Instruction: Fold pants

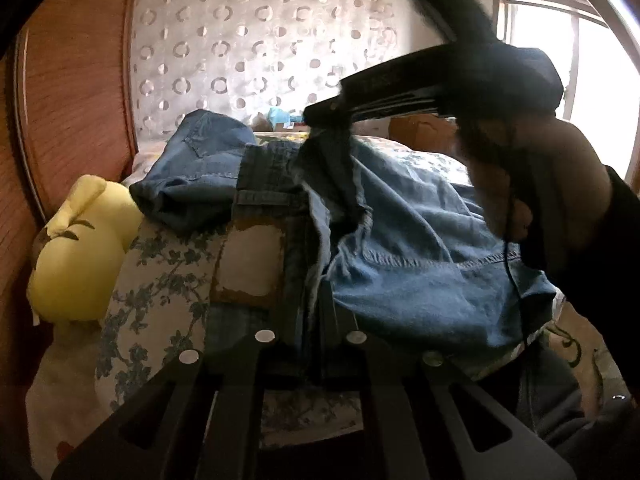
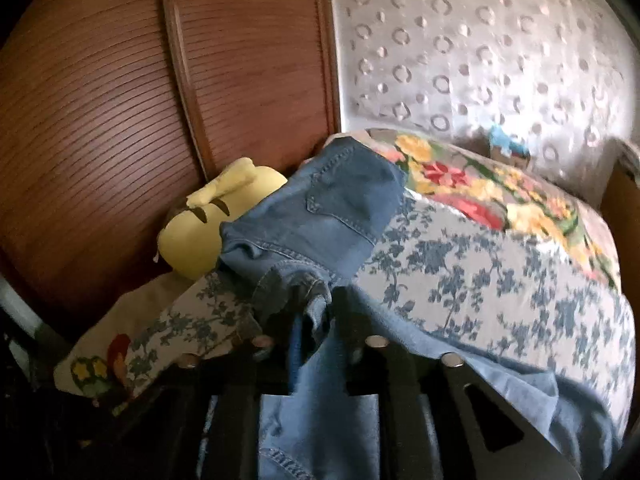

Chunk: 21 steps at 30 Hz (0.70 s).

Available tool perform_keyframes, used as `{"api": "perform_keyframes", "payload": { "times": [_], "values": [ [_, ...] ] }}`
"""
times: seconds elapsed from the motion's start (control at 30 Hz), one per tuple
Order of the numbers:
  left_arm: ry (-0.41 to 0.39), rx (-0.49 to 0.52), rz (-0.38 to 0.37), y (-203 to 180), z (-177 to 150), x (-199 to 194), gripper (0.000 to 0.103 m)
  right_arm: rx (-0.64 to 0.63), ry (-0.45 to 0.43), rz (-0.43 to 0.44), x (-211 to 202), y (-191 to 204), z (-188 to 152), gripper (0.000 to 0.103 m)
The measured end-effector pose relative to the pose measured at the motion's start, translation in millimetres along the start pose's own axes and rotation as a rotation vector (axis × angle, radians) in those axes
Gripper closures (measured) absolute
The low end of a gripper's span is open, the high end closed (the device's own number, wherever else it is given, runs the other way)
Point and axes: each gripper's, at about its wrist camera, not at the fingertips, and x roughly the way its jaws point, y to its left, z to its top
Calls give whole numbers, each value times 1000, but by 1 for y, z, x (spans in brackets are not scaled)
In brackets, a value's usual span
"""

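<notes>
Our left gripper [image 1: 308, 280] clamped tight on the jeans [image 1: 400, 240], jeans heaped on the bed [image 2: 480, 264] beside the yellow plush [image 1: 80, 248], our right gripper [image 2: 320, 312] with jaws slightly apart, denim between them

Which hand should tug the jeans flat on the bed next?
Left, probably. The left tongs are shut on the jeans; the right tongs have denim between them, but their grip is unclear.
</notes>
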Motion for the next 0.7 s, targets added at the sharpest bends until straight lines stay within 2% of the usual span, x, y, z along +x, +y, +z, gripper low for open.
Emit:
{"api": "perform_keyframes", "payload": {
  "times": [0.13, 0.23, 0.43, 0.7],
  "values": [
    [2, -13, 20, 2, 0, -1, 77, 0, -46, -18, -14, -9, -6, 55],
    [-13, -25, 18, 4, 1, -6, 68, 6, -83, -36, -38, -20, -17, 52],
    [-45, -5, 12, -2, 6, -11, 68, 13, -116, -73, -90, -46, -60, 51],
    [-3, 57, 8, -21, 15, 19, 68, 87, -97, -144, -139, -81, -133, 51]
  ]
}}
